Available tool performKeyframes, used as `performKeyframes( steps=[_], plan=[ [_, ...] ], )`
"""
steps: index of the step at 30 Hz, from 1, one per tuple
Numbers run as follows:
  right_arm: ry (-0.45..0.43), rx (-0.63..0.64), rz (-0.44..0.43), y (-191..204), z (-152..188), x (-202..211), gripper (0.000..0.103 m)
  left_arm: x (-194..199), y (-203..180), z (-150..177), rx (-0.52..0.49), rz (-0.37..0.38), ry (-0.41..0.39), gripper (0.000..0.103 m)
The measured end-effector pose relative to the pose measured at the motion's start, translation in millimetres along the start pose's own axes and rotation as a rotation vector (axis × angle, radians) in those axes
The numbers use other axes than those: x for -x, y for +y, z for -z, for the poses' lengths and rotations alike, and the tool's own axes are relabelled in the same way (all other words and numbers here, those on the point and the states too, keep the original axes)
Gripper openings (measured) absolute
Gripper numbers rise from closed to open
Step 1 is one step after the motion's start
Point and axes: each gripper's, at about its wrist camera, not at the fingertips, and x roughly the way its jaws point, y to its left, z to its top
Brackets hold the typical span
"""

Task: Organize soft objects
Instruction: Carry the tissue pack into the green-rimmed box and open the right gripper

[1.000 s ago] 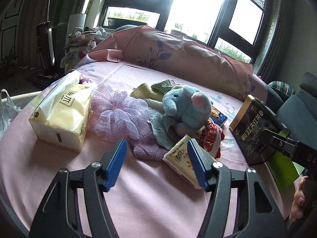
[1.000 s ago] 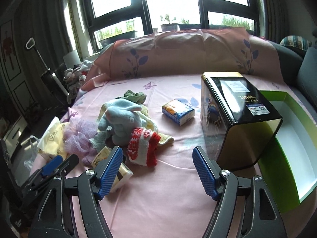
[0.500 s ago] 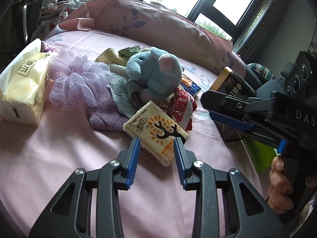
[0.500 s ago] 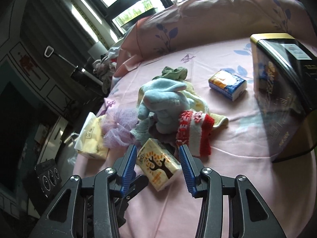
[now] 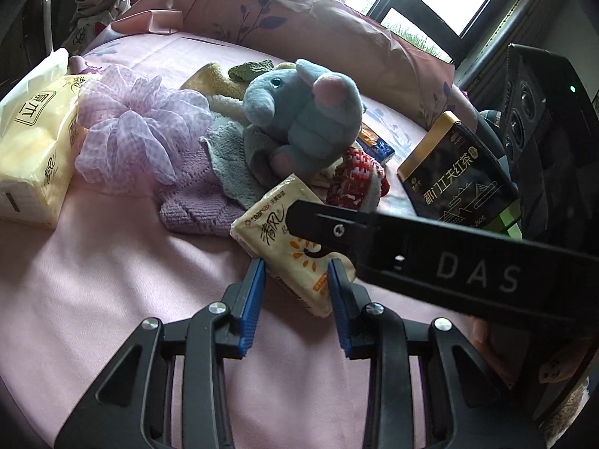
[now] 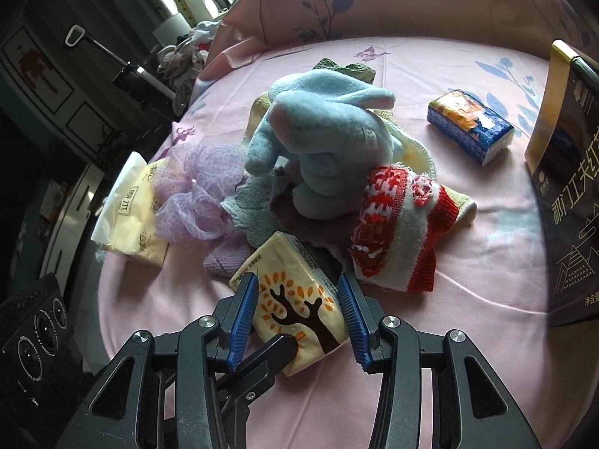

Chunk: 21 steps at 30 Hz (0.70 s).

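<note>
So the small tissue pack with the tree print (image 6: pixel 299 299) is lying on the pink bed (image 5: pixel 93 280), right at the front edge of the soft pile, just ahead of the blue plush elephant (image 5: pixel 303 119) and the red-and-white knit (image 6: pixel 397 224).

Both grippers are on it at once. The left hand-held gripper (image 5: pixel 297 292) has its blue pads narrowed around the pack's near corner, and they look like they're pressing it. The right hand-held gripper (image 6: pixel 297 318) straddles the pack across its width, pads right against both sides as far as I can tell. Both sets of jaws have just been closing, with the pack between them.

Looks like the pick-up step for this one item. Next it needs a clean lift without dragging the grey cloth (image 5: pixel 232 164) or purple knit (image 5: pixel 191 202) behind it, then over toward the black tea box (image 5: pixel 453 176) side, I'd guess. Two grips on one squishy pack could crumple it.
</note>
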Motion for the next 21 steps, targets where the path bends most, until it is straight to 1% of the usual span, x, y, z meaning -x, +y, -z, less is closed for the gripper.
performKeyframes(
  steps=[3, 4, 5, 7, 11, 15, 18, 21],
  plan=[
    [0.017, -0.018, -0.008, -5.3, 6.0, -2.6, 0.048, -0.4, -4.2, 1.0, -0.044, -0.023, -0.003, 0.027],
    [0.02, -0.027, -0.023, -7.3, 8.8, -2.7, 0.048, 1.9, -5.0, 1.7, -0.053, -0.032, -0.014, 0.026],
    [0.016, -0.039, -0.046, -8.6, 10.5, -1.2, 0.048, 4.2, -6.6, 2.4, -0.064, -0.038, -0.022, 0.026],
    [-0.005, -0.051, -0.055, -10.4, 11.5, 8.2, 0.048, 9.2, -12.7, 2.3, -0.094, -0.03, -0.046, 0.026],
    [-0.082, -0.07, -0.086, -17.3, 11.3, 37.4, 0.048, 24.6, -35.1, -3.6, -0.158, -0.025, -0.11, 0.026],
    [-0.177, -0.119, -0.106, -31.2, 7.9, 79.0, 0.048, 38.6, -71.3, -14.8, -0.261, -0.016, -0.172, 0.026],
    [-0.282, -0.154, -0.096, -44.7, 8.4, 119.0, 0.048, 46.3, -105.6, -24.2, -0.33, 0.024, -0.213, 0.026],
    [-0.366, -0.206, -0.065, -62.5, 15.0, 154.3, 0.048, 46.4, -140.1, -30.8, -0.385, 0.075, -0.207, 0.028]
  ],
)
